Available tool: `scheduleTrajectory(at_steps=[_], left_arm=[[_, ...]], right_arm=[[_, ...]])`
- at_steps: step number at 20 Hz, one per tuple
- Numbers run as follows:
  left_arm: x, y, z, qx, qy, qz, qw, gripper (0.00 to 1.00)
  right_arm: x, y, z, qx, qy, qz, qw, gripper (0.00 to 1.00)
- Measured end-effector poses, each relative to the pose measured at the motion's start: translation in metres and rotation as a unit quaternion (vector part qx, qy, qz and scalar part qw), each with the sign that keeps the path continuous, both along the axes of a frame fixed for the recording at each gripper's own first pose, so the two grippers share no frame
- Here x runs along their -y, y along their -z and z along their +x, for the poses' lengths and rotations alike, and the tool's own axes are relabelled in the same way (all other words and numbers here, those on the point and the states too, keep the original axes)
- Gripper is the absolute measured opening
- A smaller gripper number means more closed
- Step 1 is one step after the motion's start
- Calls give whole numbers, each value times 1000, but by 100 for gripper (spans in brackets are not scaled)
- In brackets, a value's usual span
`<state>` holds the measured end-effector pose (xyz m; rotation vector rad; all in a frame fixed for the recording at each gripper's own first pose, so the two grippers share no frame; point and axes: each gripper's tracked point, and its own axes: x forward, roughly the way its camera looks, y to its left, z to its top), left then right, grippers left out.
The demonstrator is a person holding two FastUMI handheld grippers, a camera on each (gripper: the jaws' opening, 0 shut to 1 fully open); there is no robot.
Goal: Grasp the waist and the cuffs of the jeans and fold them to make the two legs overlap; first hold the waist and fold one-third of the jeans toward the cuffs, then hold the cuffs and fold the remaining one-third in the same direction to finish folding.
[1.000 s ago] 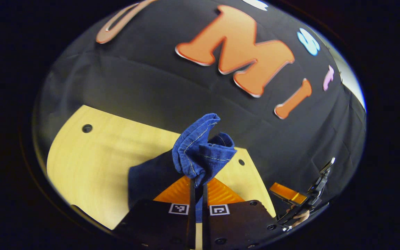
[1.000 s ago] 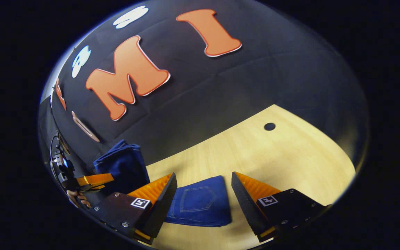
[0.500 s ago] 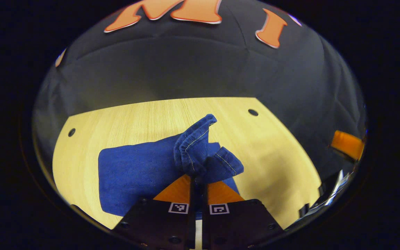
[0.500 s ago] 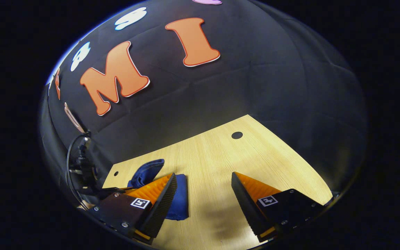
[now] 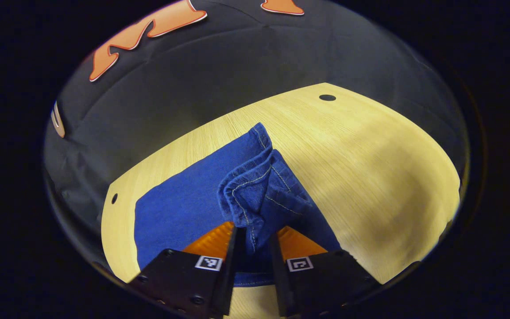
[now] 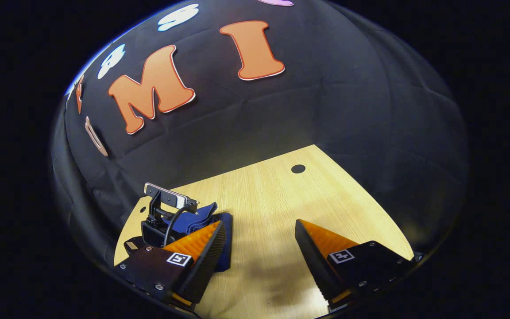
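Note:
Blue jeans (image 5: 179, 208) lie folded flat on the wooden table (image 5: 370, 155). Their bunched cuffs (image 5: 259, 190) rest on top of the folded part and run down between the fingers of my left gripper (image 5: 255, 239), whose jaws stand a little apart around the cloth. In the right gripper view, my right gripper (image 6: 259, 239) hovers over bare table (image 6: 281, 199), open wide with nothing between its fingers. At its left I see the left gripper (image 6: 162, 217) low over the jeans (image 6: 225, 230).
The table has small round holes (image 5: 327, 97) (image 6: 298, 168) near its far corners. Black cloth wall stands close behind the table. Bare wood lies to the right of the jeans in the left gripper view.
The left gripper has carried the cuffs down onto the folded jeans, and its jaws have parted from tightly shut. The right gripper has stayed open, now away from the jeans.

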<state>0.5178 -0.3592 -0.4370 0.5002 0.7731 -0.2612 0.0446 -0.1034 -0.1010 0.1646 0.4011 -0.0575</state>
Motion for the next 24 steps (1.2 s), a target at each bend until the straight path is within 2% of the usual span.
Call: scheduleTrajectory(at_steps=[3,7,11,14,18,21,24], left_arm=[[8,-14,-15,-23,-3,-74,997,100],[7,-64,-24,-10,4,-146,989,99],[-31,-143,-20,70,-4,-169,983,99],[-68,-218,-12,143,-15,-188,972,99],[-127,-285,-16,230,-41,-196,952,98],[-184,-321,-13,286,-56,-194,937,98],[-237,-328,-26,304,-82,-207,926,98]], right_arm=[[-4,-5,-1,1,-3,-7,1000,97],[-6,-14,-3,7,-4,-26,1000,97],[-17,-36,-4,33,-2,-39,999,97],[-29,-54,-7,59,3,-53,997,97],[-56,-82,-15,104,7,-74,992,97],[-88,-101,-23,139,-3,-75,987,97],[-114,-117,-36,182,-10,-87,979,100]])
